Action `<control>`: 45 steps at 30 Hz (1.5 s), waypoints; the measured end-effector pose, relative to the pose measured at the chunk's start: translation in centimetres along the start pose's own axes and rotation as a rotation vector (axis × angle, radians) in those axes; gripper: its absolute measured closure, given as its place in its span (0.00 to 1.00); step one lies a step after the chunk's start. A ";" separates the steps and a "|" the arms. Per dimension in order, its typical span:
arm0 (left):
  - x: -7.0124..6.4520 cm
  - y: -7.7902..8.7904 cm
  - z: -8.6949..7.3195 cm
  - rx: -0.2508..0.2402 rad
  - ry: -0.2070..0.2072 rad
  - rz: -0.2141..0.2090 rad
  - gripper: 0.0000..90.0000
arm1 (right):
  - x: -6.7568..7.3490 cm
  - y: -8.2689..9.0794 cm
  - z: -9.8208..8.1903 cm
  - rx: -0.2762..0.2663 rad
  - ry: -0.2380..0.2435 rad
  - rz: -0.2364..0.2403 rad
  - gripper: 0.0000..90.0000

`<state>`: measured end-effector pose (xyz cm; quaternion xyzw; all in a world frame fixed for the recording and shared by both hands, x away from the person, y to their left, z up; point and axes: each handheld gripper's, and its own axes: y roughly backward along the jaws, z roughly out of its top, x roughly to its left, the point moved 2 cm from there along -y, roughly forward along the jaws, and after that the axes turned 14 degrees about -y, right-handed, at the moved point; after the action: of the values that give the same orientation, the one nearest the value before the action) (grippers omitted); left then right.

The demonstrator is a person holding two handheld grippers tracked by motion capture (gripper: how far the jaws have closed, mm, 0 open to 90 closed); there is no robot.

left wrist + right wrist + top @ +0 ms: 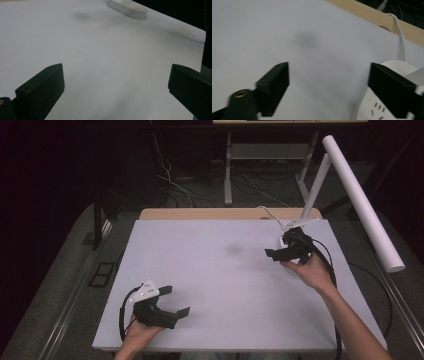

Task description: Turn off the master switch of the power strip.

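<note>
1. Two grippers sit over the white table; the left gripper rests low with its jaws spread wide and nothing between them
2. Farther off, the right gripper is parted too, holding nothing
3. Just beside its right jaw lies a white power strip, probably touching nothing, its cable running away over the wooden edge

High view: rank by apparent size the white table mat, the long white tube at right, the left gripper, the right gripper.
1. White table mat, by far the largest.
2. Long white tube.
3. Left gripper and right gripper: look much alike. The left sits nearer the camera, so no firm ranking between them.
</note>
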<state>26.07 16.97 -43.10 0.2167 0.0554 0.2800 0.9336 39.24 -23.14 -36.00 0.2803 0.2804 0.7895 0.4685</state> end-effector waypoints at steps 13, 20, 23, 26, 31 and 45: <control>-0.1 -0.1 0.0 0.002 -0.005 0.001 0.00 | 0.9 2.8 -3.9 -0.042 -0.024 0.150 0.00; 0.0 -0.1 0.0 0.003 -0.005 0.003 0.00 | 0.8 3.6 -6.3 -0.049 -0.035 0.181 0.00; 0.0 -0.1 0.0 0.003 -0.004 0.003 0.00 | 0.5 3.8 -7.4 -0.059 -0.045 0.190 0.00; 0.0 -0.1 0.0 0.003 -0.005 0.004 0.00 | 0.3 3.9 -8.6 -0.061 -0.058 0.203 0.00; -0.1 -0.2 0.0 0.006 -0.004 0.003 0.00 | 0.0 4.2 -10.5 -0.074 -0.071 0.214 0.00; 0.1 -0.2 -0.1 0.008 -0.001 0.004 0.00 | 0.4 4.6 -14.6 -0.105 -0.086 0.236 0.00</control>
<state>26.19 16.92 -43.24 0.2208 0.0556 0.2817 0.9321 26.11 -27.24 -42.65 0.3198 0.1833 0.8401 0.3980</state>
